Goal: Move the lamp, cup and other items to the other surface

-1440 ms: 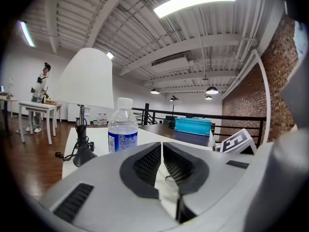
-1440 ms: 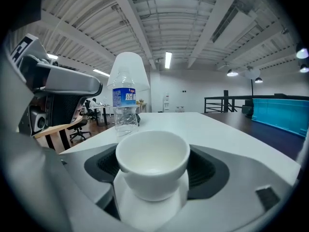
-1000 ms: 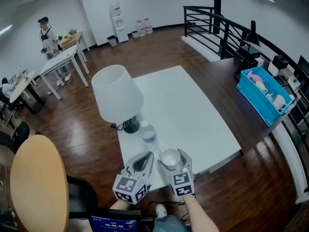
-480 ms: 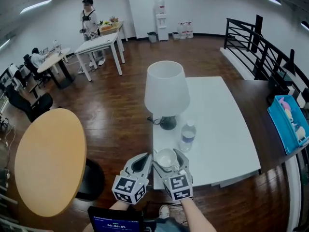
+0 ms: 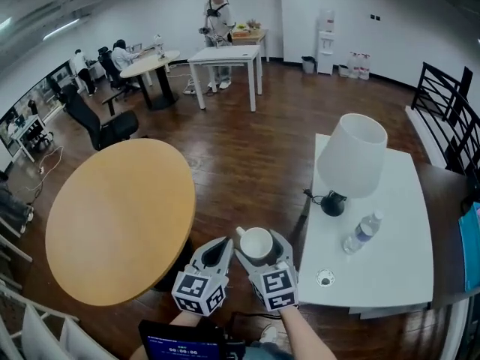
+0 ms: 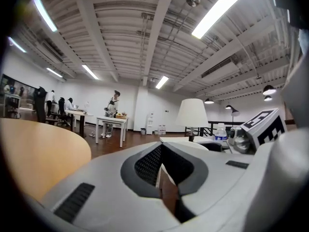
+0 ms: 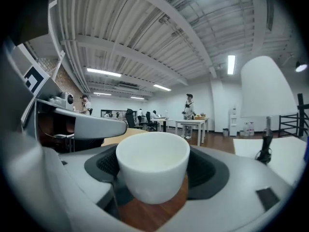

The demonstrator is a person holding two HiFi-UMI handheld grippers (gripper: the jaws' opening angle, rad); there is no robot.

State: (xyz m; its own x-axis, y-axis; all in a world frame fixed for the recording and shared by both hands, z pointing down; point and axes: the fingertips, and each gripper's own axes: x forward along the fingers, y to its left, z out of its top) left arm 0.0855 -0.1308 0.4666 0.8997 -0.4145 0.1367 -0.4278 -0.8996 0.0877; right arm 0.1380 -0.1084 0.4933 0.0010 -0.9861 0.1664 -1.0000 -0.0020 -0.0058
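Observation:
A white cup (image 5: 256, 243) sits between the jaws of my right gripper (image 5: 257, 238), which is shut on it and holds it in the air over the floor between the two tables. In the right gripper view the cup (image 7: 152, 166) fills the middle, upright. My left gripper (image 5: 219, 249) is just left of it, shut with nothing in it; its jaws meet at the tips (image 6: 161, 151). The white-shaded lamp (image 5: 351, 160) and a water bottle (image 5: 362, 233) stand on the white table (image 5: 390, 268). The round wooden table (image 5: 112, 216) lies left of both grippers.
A small round object (image 5: 325, 277) lies near the white table's front edge. The lamp's cord (image 5: 309, 198) hangs off that table's left side. Black office chairs (image 5: 101, 126), other tables and people (image 5: 217, 13) are farther back. A black railing (image 5: 450, 118) runs along the right.
The view has swung left, bringing the round wooden table into sight. Both grippers, with the cup in the right one, have moved off the white table into the gap between the tables.

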